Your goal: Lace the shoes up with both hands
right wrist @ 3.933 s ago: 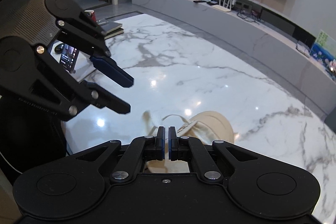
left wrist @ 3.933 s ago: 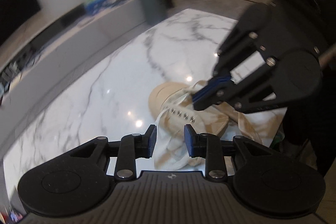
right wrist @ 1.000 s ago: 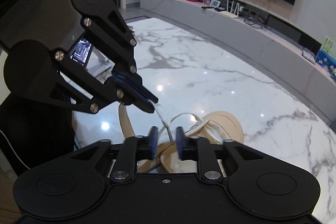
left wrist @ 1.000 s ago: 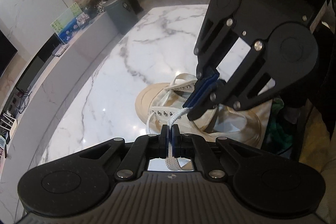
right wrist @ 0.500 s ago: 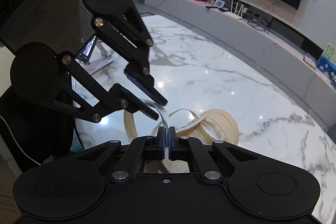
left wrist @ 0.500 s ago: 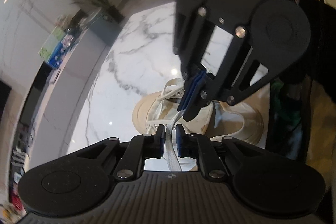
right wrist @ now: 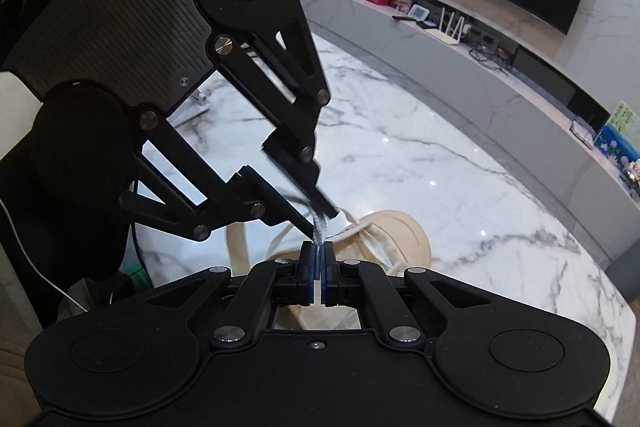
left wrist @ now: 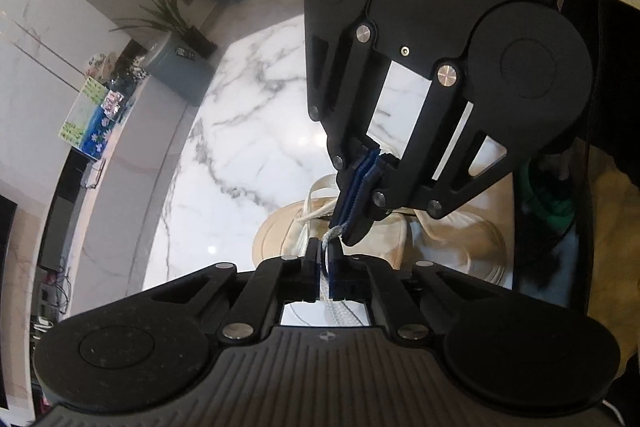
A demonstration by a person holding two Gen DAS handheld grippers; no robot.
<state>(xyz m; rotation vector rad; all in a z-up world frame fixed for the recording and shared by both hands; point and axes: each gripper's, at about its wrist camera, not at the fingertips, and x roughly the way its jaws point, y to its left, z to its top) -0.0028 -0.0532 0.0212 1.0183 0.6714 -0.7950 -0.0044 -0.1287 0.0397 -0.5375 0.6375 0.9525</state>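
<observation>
Right wrist view, both hand-held grippers [right wrist: 318, 254] pinching white lace [right wrist: 319, 227], shoe [right wrist: 400, 235] just below

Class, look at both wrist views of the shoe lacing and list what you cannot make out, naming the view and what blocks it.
- Shoe, left wrist view: the heel and eyelets are hidden behind the right gripper.
- Lace, right wrist view: blurred where it runs into the left gripper, so its path cannot be followed.
- Shoe, right wrist view: only the toe shows; the right gripper's body covers the rest.
</observation>
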